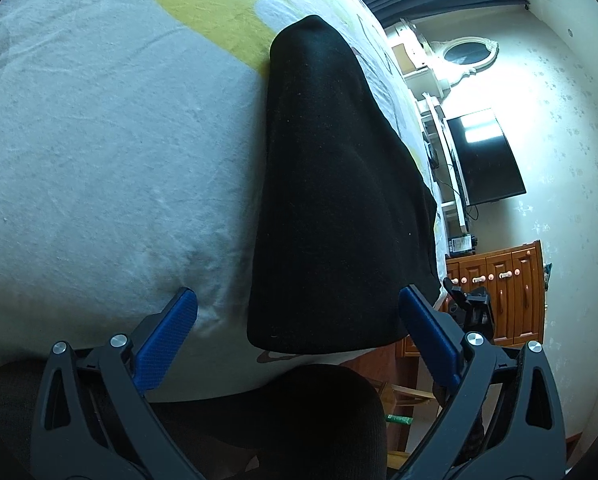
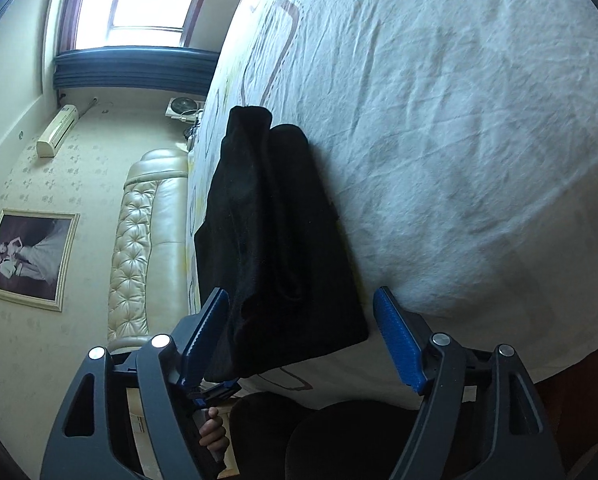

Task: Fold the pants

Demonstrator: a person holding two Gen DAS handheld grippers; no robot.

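1. The bed [image 1: 79, 140] is covered by a pale grey-white cotton sheet, finely creased all over, with a large rounded mustard-yellow patch [image 1: 215, 8] printed toward its far side and thin brown looping outlines near one edge.
2. The black pants [image 1: 335, 200], a soft matte knit with a slightly fuzzy surface, lie folded lengthwise on the sheet as one long tapering slab; the narrow rounded end points away and the broad straight end lies near the bed's near edge.
3. In the right wrist view the same pants [image 2: 275, 240] show two stacked layers, the far ends lying side by side as two rounded lobes, with shallow folds pressed into the top layer.
4. The left gripper [image 1: 299, 308] has dark grey plastic arms with silver rivets and ribbed blue pads; its jaws stand wide, one pad resting over bare sheet, the other just beside the broad end of the pants, pressing on nothing.
5. The right gripper [image 2: 301, 312] is built alike; its jaws stand wide on either side of the broad end of the pants, with no grip on the cloth.
6. Beyond the bed stand a cream tufted leather headboard [image 2: 139, 248], a flat black television [image 1: 487, 160] and an orange-brown wooden cabinet [image 1: 499, 284].
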